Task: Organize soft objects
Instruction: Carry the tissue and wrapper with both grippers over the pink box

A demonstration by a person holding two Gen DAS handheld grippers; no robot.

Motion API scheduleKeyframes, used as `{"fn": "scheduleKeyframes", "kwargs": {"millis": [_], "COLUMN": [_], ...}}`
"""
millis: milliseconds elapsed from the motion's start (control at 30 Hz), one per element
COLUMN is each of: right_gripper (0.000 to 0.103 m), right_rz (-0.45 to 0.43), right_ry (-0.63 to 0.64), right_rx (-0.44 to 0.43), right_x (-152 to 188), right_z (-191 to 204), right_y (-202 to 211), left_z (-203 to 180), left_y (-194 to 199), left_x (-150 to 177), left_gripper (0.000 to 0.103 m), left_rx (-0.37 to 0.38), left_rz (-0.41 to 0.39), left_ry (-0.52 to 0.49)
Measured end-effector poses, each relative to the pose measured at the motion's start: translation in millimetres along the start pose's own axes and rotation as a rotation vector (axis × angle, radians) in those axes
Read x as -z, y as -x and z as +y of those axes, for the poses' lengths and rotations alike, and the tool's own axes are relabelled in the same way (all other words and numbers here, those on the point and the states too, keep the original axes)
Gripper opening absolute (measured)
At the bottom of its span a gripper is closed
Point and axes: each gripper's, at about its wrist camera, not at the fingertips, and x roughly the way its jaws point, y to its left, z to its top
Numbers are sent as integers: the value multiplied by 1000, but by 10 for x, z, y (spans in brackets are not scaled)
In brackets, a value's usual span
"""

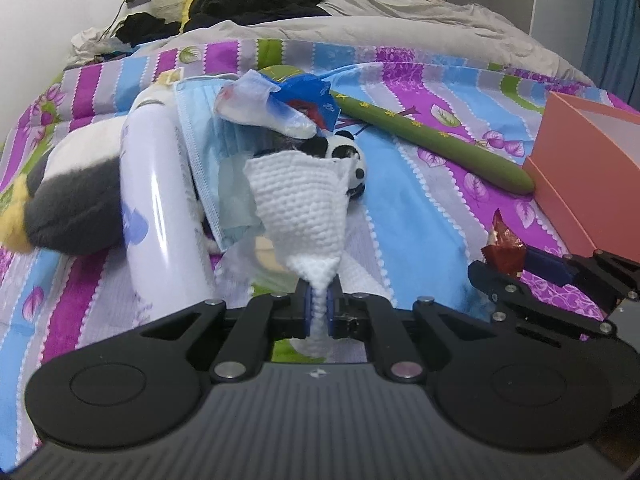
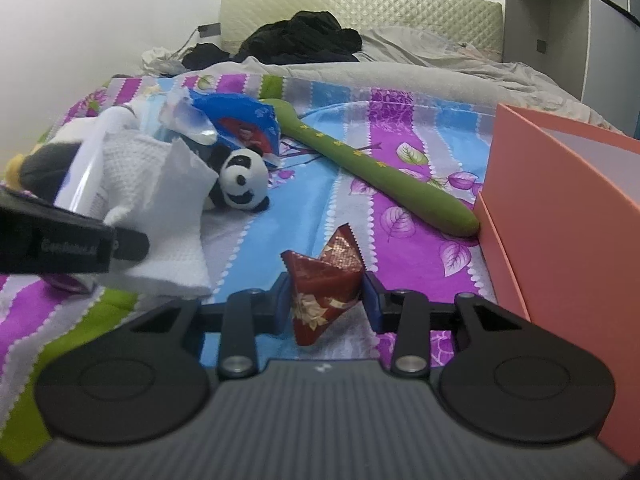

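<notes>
Bed [image 2: 400,152]: striped floral sheet in purple, blue and green; grey duvet [image 2: 440,68] and black clothing [image 2: 304,40] toward the quilted headboard [image 2: 360,4].

Pink box [image 2: 560,208]: open, at the bed's right edge, touching the green stick's [image 2: 372,168] tip.

Left gripper [image 1: 318,304]: low and level, jaws clamped on a white waffle-weave cloth [image 1: 300,196] that fans upward. Side lettering blurred, unreadable.

Right gripper [image 2: 326,300]: level beside the box, jaws closed on a red-and-gold foil wrapper [image 2: 320,280].

Panda plush [image 2: 240,180]: lying beside the blue tissue pack [image 2: 244,124], white bottle [image 1: 160,200] and face mask [image 1: 200,128].
</notes>
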Motion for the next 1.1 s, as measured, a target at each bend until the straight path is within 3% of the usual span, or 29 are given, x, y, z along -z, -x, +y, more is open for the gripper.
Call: {"fn": "scheduleKeyframes", "kwargs": {"millis": [500,600,1100], "right_gripper": [40,40,40], "right_rz": [-28,-41,1], "right_ry": [9,51,4], "right_rx": [-83,-48,-34], "right_x": [182,222,341], "right_z": [36,62,88], "right_y": [490,586,969], "left_z": [161,156,94], "left_y": [438,544,961], "left_x": [480,568,868], "left_gripper": [9,9,9], "left_rx": [20,47,140], "left_rz": [12,13,23], "left_ry": [112,125,153]}}
